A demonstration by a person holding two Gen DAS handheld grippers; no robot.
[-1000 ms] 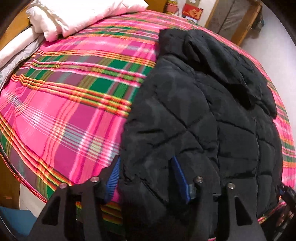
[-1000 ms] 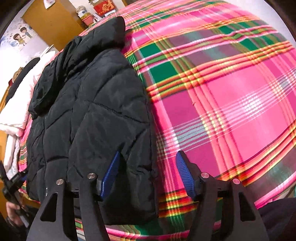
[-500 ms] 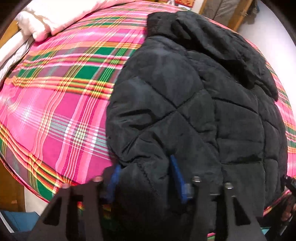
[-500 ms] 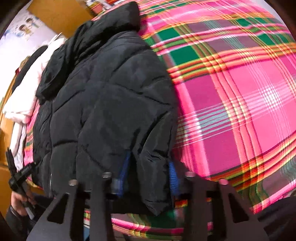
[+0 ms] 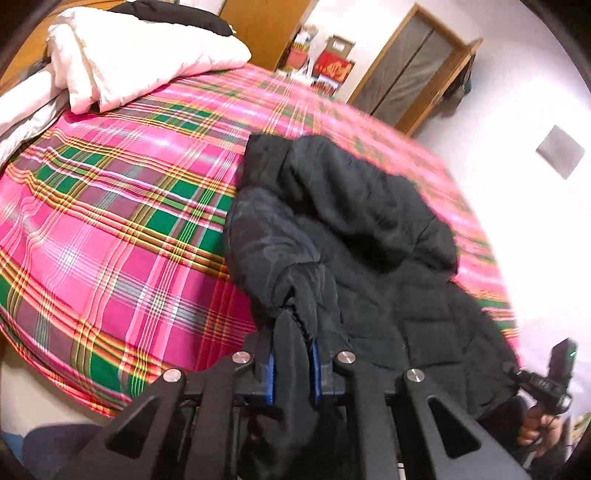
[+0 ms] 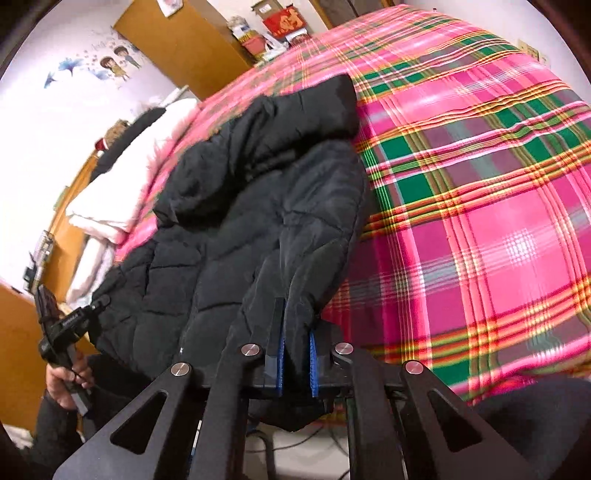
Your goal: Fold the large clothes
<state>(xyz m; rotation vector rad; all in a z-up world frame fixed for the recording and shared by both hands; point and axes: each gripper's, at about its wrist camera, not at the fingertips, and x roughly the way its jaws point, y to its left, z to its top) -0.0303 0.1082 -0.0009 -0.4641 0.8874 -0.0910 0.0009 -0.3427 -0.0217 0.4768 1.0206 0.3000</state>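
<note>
Both tools, open a second ago, now pinch the jacket (image 5: pixel 354 236) hem and lift it.
Left tool (image 5: pixel 292 363) and right tool (image 6: pixel 294 363) grip thin folds; slippery padding could slide free, collapsing onto the bed (image 5: pixel 110 229).

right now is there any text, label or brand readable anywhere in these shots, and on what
Nothing can be read for certain.
Red packages beyond the bed: gold characters, too blurred to read.
Red box on the far shelf: gold marks, too blurred.
Gripper handle in the person's other hand: small white print, too small to read.
Black jacket: no label or brand visible.
Wall cartoon stickers: pictures, no legible words.
</note>
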